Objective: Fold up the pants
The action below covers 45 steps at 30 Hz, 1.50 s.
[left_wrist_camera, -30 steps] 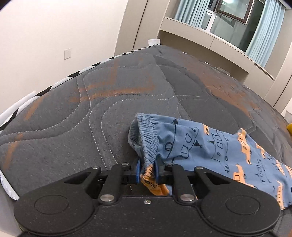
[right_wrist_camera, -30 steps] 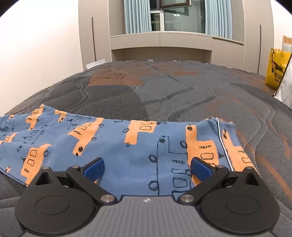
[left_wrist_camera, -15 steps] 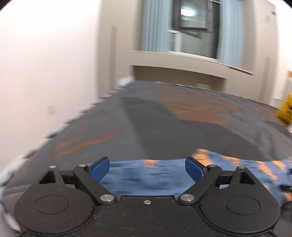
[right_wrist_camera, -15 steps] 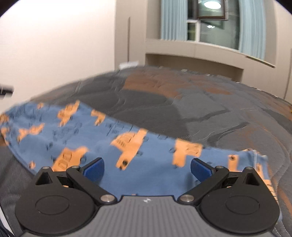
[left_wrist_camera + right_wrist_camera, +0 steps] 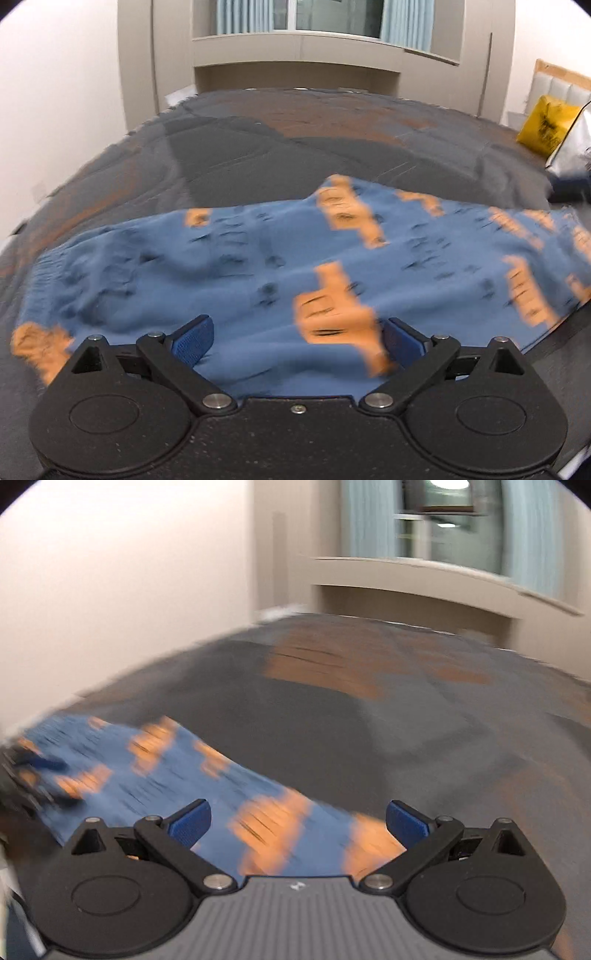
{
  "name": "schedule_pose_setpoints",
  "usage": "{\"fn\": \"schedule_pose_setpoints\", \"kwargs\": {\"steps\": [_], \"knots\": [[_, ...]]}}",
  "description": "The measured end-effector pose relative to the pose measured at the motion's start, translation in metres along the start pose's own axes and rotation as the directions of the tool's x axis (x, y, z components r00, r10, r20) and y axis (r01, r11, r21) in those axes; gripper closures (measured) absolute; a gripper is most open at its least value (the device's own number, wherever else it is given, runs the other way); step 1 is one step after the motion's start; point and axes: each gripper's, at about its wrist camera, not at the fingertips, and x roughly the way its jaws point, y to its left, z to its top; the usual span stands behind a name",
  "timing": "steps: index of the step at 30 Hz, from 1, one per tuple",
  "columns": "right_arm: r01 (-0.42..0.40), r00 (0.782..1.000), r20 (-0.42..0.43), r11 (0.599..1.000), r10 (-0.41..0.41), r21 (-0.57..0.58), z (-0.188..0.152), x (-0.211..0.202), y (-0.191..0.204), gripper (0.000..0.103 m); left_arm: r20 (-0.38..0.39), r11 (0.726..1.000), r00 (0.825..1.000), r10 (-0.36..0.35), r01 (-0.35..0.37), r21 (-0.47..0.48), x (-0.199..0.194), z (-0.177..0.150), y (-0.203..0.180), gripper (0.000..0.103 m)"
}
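Now we have let go: a second ago our left gripper (image 5: 297,341) was pinched on the waistband, and at this moment its jaws stand spread wide with nothing between them, hovering just over the pants (image 5: 280,266). Our right gripper (image 5: 297,821) is spread as well, as it was a second ago, and holds nothing. The pants lie on the mattress (image 5: 295,147), a blue strip with orange prints running crosswise, the gathered waistband at the left end in the left view. Both views are smeared with motion, and the right one has swung so that the cloth now sits low and to the left, trailing under the gripper; we judge both hands are shifting to new positions. Whether the cloth lies in one layer or is already doubled lengthwise we cannot tell through the blur. We take the release to mean a laying-out or first fold is finished, and that the next grasp should take an end of the strip to bring it over the other. A yellow bag (image 5: 546,127) sits well apart at the far right.
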Motion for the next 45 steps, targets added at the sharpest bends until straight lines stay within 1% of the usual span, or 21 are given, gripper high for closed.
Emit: {"fn": "schedule_pose_setpoints", "kwargs": {"steps": [2, 4, 6, 7, 10, 11, 15, 18, 21, 23, 25, 26, 28, 30, 33, 36, 38, 39, 42, 44, 45], "knots": [[-0.114, 0.993, -0.016, 0.993, 0.113, -0.041, 0.025, 0.034, 0.015, 0.001, 0.023, 1.000, 1.000, 0.015, -0.015, -0.011, -0.007, -0.008, 0.009, 0.004], [-0.237, 0.971, -0.059, 0.968, 0.233, -0.086, 0.048, 0.076, 0.034, 0.015, 0.035, 1.000, 0.999, 0.001, 0.000, -0.020, -0.011, -0.011, 0.018, 0.005], [-0.305, 0.949, -0.107, 0.949, 0.295, -0.086, 0.066, 0.118, 0.052, 0.035, 0.032, 1.000, 0.999, -0.006, 0.007, -0.020, -0.014, -0.010, 0.020, 0.005], [-0.320, 0.942, -0.133, 0.944, 0.307, -0.081, 0.070, 0.136, 0.059, 0.039, 0.030, 1.000, 1.000, -0.007, 0.008, -0.022, -0.015, -0.009, 0.022, 0.005], [-0.378, 0.908, -0.222, 0.923, 0.354, -0.073, 0.077, 0.187, 0.082, 0.066, 0.036, 0.999, 0.999, -0.014, 0.015, -0.038, -0.015, -0.009, 0.025, 0.005], [-0.379, 0.905, -0.239, 0.922, 0.352, -0.079, 0.077, 0.197, 0.090, 0.088, 0.040, 0.999, 0.999, -0.016, 0.017, -0.042, -0.016, -0.010, 0.027, 0.005], [-0.327, 0.931, -0.213, 0.937, 0.297, -0.123, 0.076, 0.201, 0.101, 0.093, 0.052, 0.999, 0.998, -0.028, 0.029, -0.023, -0.015, -0.012, 0.026, 0.005], [-0.301, 0.938, -0.211, 0.949, 0.277, -0.094, 0.074, 0.210, 0.095, 0.090, 0.057, 0.998, 0.998, -0.038, 0.040, -0.041, -0.018, -0.013, 0.028, 0.005], [-0.266, 0.951, -0.178, 0.962, 0.251, -0.064, 0.078, 0.206, 0.087, 0.065, 0.066, 0.995, 0.997, -0.048, 0.053, -0.083, -0.028, -0.008, 0.030, 0.004], [-0.224, 0.967, -0.137, 0.972, 0.213, -0.071, 0.083, 0.188, 0.081, 0.063, 0.117, 0.989, 0.991, -0.062, 0.077, -0.123, -0.037, 0.002, 0.033, 0.003], [-0.237, 0.966, -0.120, 0.970, 0.228, -0.062, 0.083, 0.166, 0.074, 0.052, 0.177, 0.981, 0.979, -0.104, 0.130, -0.144, -0.039, 0.015, 0.030, 0.001], [-0.240, 0.966, -0.117, 0.969, 0.232, -0.057, 0.077, 0.151, 0.070, 0.045, 0.193, 0.977, 0.973, -0.128, 0.157, -0.142, -0.037, 0.021, 0.027, 0.001], [-0.214, 0.973, -0.099, 0.975, 0.207, -0.065, 0.060, 0.121, 0.061, 0.042, 0.186, 0.975, 0.971, -0.149, 0.176, -0.134, -0.027, 0.032, 0.015, 0.001], [-0.141, 0.989, -0.063, 0.986, 0.136, -0.084, 0.034, 0.087, 0.049, 0.040, 0.142, 0.980, 0.980, -0.138, 0.156, -0.125, -0.013, 0.037, 0.000, 0.001], [0.044, 0.999, 0.022, 0.992, -0.042, -0.114, -0.017, 0.033, 0.028, 0.030, 0.053, 0.991, 0.992, -0.111, 0.114, -0.067, 0.010, 0.035, -0.026, 0.001], [0.194, 0.981, 0.032, 0.974, -0.191, -0.118, -0.063, -0.001, 0.011, 0.014, -0.032, 0.998, 0.998, -0.057, 0.057, 0.011, 0.027, 0.022, -0.047, 0.001], [0.283, 0.959, 0.011, 0.953, -0.284, -0.104, -0.083, -0.007, -0.004, 0.012, -0.010, 0.999, 0.999, -0.039, 0.039, 0.018, 0.024, 0.015, -0.048, 0.001], [0.337, 0.941, 0.014, 0.937, -0.337, -0.091, -0.094, -0.012, -0.014, 0.005, -0.022, 0.999, 0.999, -0.034, 0.034, 0.014, 0.022, 0.014, -0.046, 0.000], [0.409, 0.911, 0.046, 0.912, -0.410, 0.015, -0.107, -0.036, -0.042, 0.005, -0.070, 1.000, 0.998, 0.008, -0.009, -0.011, 0.017, 0.020, -0.042, 0.001], [0.498, 0.862, 0.087, 0.866, -0.500, 0.043, -0.114, -0.057, -0.057, 0.005, -0.092, 0.999, 0.995, 0.043, -0.044, -0.008, 0.014, 0.031, -0.046, 0.001], [0.496, 0.860, 0.099, 0.865, -0.501, 0.071, -0.118, -0.068, -0.066, 0.004, -0.082, 0.999, 0.996, 0.042, -0.042, 0.001, 0.011, 0.036, -0.053, 0.001]]}}
